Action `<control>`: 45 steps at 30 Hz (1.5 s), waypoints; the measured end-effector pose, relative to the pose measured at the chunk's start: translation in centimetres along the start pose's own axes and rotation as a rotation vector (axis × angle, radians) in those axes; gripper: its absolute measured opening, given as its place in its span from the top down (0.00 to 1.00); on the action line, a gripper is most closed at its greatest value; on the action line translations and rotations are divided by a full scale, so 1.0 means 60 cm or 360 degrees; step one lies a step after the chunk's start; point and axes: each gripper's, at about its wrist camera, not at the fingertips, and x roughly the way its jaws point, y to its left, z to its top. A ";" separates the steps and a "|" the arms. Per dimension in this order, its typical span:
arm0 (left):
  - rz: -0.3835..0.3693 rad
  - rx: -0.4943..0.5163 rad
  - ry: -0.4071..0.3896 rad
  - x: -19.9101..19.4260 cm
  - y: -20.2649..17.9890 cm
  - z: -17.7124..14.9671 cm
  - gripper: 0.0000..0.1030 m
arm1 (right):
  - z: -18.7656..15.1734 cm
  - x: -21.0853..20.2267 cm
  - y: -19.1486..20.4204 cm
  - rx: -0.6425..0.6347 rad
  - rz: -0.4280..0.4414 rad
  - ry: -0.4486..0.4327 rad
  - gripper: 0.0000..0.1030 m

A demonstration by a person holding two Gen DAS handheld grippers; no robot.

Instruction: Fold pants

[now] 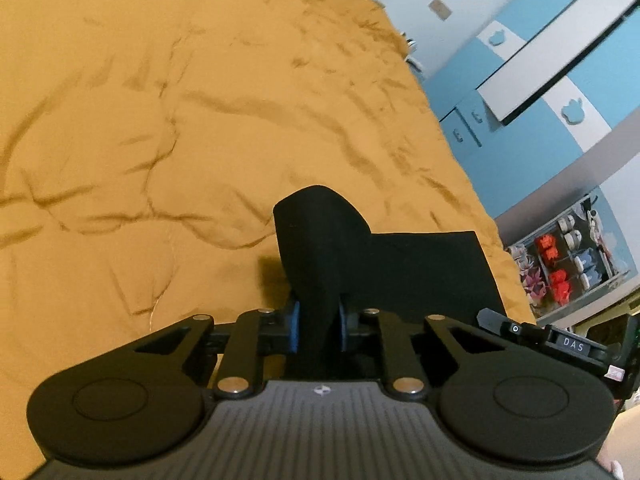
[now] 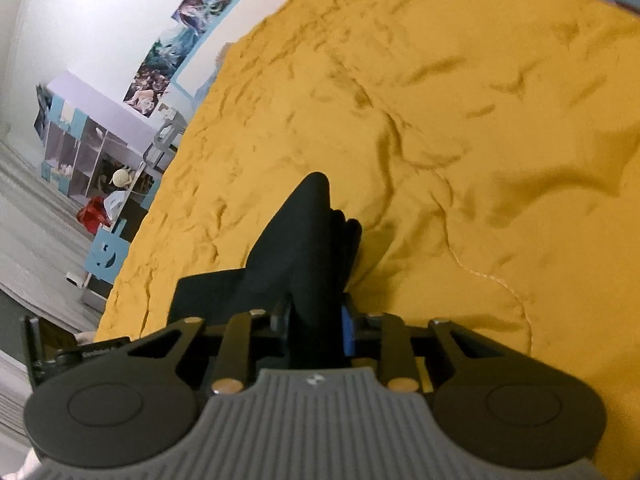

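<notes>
A big yellow blanket [image 1: 160, 120] is spread over the bed, and it is covered with many wrinkles and stitched lines. In the right wrist view the same blanket [image 2: 480, 120] fills most of the picture. Blue and white cupboards [image 1: 540, 80] are seen to the far right of the bed in the left wrist view, and a shelf with red and white things [image 1: 568, 256] is seen lower down beside them. In the right wrist view a low shelf unit [image 2: 92, 148] is seen on the far left by the wall, with pictures [image 2: 176, 40] stuck up on the wall above it. The black pants [image 1: 420, 272] are held up at the near edge of the bed, close to the cameras, with a flat part stretched between the two tools and lying just over the blanket. A fold of the pants [image 2: 296, 248] is pinched up into a point in the right wrist view. The left gripper [image 1: 318, 324] is closed on the pants, with cloth squeezed between its blue fingers [image 1: 294, 326]. The right gripper [image 2: 316, 328] is closed on the pants too, and one blue finger [image 2: 347, 332] is seen pressed to the cloth.
</notes>
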 end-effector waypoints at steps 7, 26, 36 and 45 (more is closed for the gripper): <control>0.0002 0.0111 -0.0128 -0.076 -0.046 0.003 0.82 | -0.010 -0.067 0.062 -0.0079 0.0072 -0.0103 0.84; 0.0247 0.0371 -0.0283 -0.371 -0.023 -0.019 0.82 | -0.167 -0.098 0.282 -0.0118 0.0402 -0.0001 0.84; 0.0212 0.0159 -0.0186 -0.324 0.077 -0.057 0.82 | -0.233 -0.049 0.308 -0.0159 0.0270 0.0142 0.84; 0.0153 0.0089 -0.0062 -0.204 0.130 -0.011 0.82 | -0.192 0.019 0.254 -0.0096 0.0108 0.0190 0.84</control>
